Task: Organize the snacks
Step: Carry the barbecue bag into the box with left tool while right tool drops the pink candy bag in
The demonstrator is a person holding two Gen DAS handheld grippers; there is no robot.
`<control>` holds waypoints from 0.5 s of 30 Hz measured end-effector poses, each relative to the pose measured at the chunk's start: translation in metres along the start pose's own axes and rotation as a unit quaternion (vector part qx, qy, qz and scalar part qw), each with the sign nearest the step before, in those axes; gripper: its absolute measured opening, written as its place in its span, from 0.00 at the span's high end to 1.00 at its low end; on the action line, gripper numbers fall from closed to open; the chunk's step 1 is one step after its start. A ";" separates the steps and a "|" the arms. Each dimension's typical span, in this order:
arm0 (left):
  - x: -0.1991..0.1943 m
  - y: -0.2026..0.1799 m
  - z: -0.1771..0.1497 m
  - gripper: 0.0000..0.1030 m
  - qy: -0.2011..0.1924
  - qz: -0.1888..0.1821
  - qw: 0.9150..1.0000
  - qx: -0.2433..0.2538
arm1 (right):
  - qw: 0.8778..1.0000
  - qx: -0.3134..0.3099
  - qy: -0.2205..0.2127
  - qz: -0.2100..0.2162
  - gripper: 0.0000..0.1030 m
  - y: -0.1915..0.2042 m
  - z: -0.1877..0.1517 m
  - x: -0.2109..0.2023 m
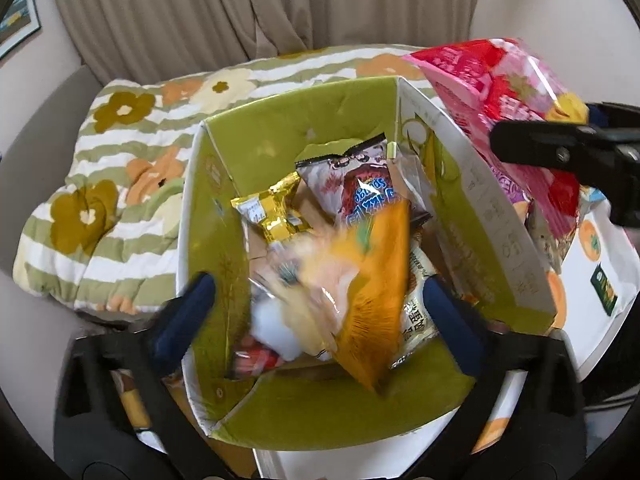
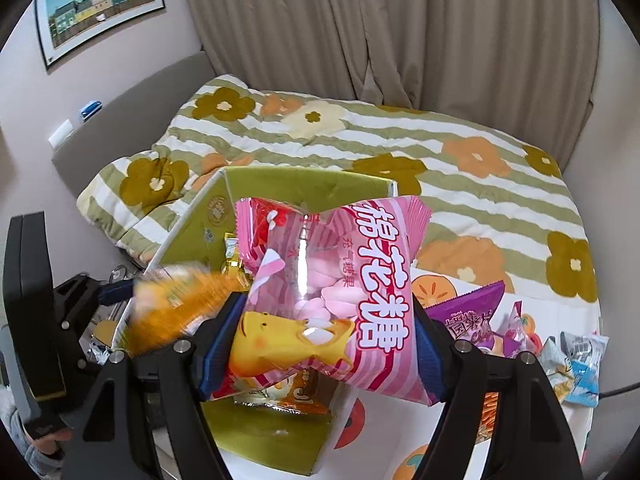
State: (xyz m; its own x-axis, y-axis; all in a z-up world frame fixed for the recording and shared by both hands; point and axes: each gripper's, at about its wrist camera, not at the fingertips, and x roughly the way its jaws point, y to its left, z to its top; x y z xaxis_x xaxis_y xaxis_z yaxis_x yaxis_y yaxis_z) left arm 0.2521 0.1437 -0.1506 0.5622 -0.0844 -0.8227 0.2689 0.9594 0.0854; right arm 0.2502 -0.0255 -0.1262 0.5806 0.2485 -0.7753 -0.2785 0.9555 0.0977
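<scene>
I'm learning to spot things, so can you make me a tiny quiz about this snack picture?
1. True or false: the left tool is squeezing the orange bag.
2. What does the right tool hold? A) pink marshmallow bag B) gold packet C) nothing
3. The snacks go into the ____ box.

Key: 1 false, it is wide open, the bag blurred between its fingers; 2 A; 3 green.

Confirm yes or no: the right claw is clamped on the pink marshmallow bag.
Yes: the right claw has both blue pads pressed into the sides of the pink marshmallow bag.
</scene>
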 end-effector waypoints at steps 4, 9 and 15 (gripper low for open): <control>0.001 0.002 -0.009 0.00 0.011 -0.017 1.000 -0.003 | 1.000 0.006 0.014 -0.001 0.30 0.003 0.001 0.012; 0.002 0.009 -0.015 0.00 0.020 -0.004 0.999 -0.030 | 1.000 -0.007 0.028 0.009 0.30 0.008 0.005 0.028; -0.004 0.018 -0.013 0.00 0.021 0.015 0.998 -0.056 | 0.998 -0.030 0.040 0.037 0.29 0.016 0.021 0.046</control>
State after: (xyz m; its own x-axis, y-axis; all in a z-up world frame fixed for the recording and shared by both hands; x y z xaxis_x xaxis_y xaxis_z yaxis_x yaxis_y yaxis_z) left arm 0.2444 0.1652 -0.1530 0.5344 -0.0469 -0.8439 0.1630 0.9854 0.0484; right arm 0.2886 0.0046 -0.1475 0.4952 0.3026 -0.8144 -0.3654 0.9230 0.1207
